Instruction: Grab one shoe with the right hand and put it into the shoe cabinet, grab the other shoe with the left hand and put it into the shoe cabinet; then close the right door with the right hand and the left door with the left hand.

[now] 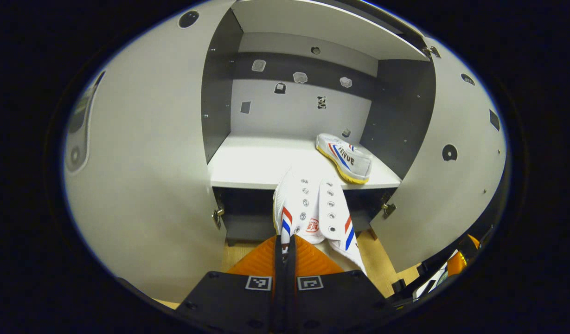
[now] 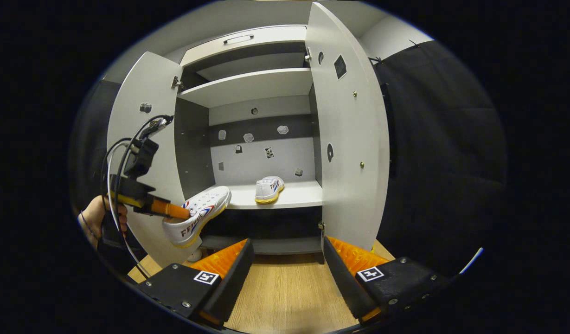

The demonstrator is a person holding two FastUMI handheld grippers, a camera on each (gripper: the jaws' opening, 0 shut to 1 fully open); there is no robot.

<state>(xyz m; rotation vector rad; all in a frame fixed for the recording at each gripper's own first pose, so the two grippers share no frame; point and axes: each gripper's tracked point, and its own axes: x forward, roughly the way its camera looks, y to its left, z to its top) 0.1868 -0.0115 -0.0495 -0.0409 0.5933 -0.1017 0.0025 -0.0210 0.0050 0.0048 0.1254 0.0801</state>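
My left gripper is shut on the rim of a white shoe with red and blue stripes, held in the air with its toe at the front edge of the cabinet shelf. In the right gripper view that left gripper and held shoe are at the left, in front of the open cabinet. The other white shoe lies on the shelf's right side. My right gripper is open and holds nothing, low over the wooden floor before the cabinet.
Both cabinet doors stand open: the left door and the right door. A higher shelf sits above. A hand holds the left gripper. Black cloth hangs to the right.
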